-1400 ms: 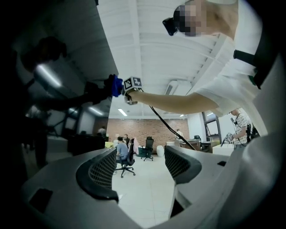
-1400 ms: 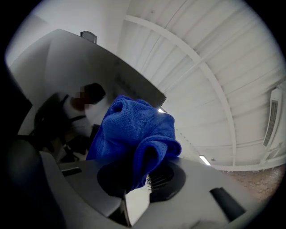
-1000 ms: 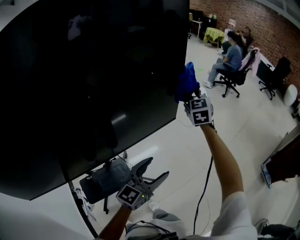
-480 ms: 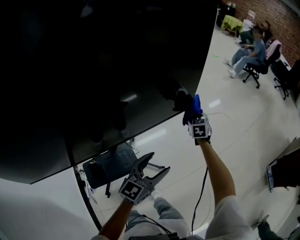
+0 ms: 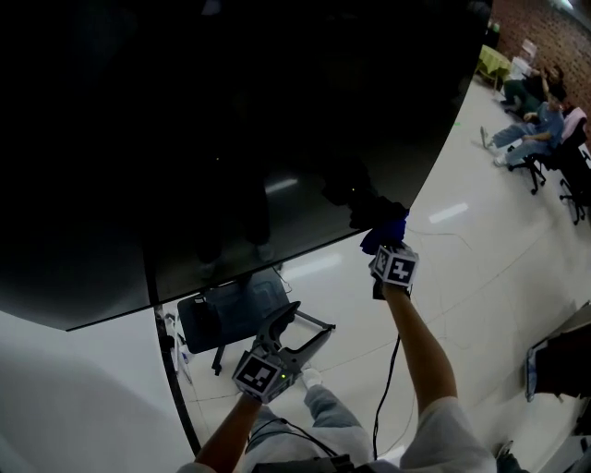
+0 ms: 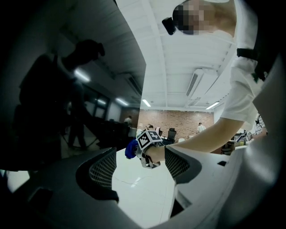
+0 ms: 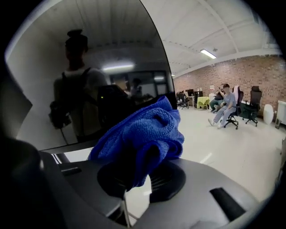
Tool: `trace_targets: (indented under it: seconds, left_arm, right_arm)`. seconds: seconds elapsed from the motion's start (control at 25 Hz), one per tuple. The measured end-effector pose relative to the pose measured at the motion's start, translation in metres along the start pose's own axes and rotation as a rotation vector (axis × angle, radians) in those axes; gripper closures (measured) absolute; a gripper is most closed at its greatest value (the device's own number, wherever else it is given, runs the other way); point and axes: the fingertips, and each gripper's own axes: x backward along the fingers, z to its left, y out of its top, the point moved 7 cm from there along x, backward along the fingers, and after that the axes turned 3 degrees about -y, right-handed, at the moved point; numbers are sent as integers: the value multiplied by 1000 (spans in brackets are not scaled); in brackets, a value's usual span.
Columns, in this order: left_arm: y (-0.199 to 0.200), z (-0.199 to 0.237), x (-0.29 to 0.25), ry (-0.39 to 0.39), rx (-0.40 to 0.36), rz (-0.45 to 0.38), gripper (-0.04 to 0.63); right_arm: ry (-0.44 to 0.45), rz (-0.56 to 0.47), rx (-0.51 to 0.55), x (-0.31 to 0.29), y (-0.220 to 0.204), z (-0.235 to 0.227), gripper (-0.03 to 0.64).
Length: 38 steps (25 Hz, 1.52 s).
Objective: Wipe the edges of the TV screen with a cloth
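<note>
Nearest the person, the left gripper (image 5: pixel 309 321) hangs low in front of the body with its jaws spread apart and nothing between them; only the pale floor (image 5: pixel 480 249) shows in the gap. Farther out, the right arm is stretched forward. The right gripper (image 7: pixel 142 179) is clamped on a bunched blue microfibre cloth (image 7: pixel 145 136), which bulges out above its jaws. In the head view the cloth sits at the bottom edge of the large dark TV screen (image 5: pixel 231 139), close to its lower right corner, and appears to touch the edge. The glossy screen reflects the person and ceiling lights. Well beyond it, across the floor, people sit on office chairs (image 5: pixel 531 139) in front of a brick wall (image 5: pixel 554 28).
</note>
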Motion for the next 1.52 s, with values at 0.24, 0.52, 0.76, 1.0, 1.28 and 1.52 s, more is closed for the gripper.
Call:
trace_targets:
  seconds: [0.24,0.52,0.76,1.0,1.28,1.52]
  left_arm:
    - [1,33,60,106,43,-33,274]
    - [0,59,123,192,77,-58,275]
    - [-13,76,153,217,65,-60,275]
    - [-4,77,170,211,91,-49,275]
    - [-11,69,150,208,109,-25,275]
    - [-5,66,160,239,88,-47,275]
  right_arm:
    - [-69,-27,-142,7,-4,25,546]
    - [-91,-121,-389,37,-10,39,548]
    - [-102,-273,-768,56,-17,36,554]
    - [-461,-256,-798,75,-52,-44,557]
    - [-167,-193,-362,42,-35,3,557]
    - [165,-186,-294,18,-18,132,563]
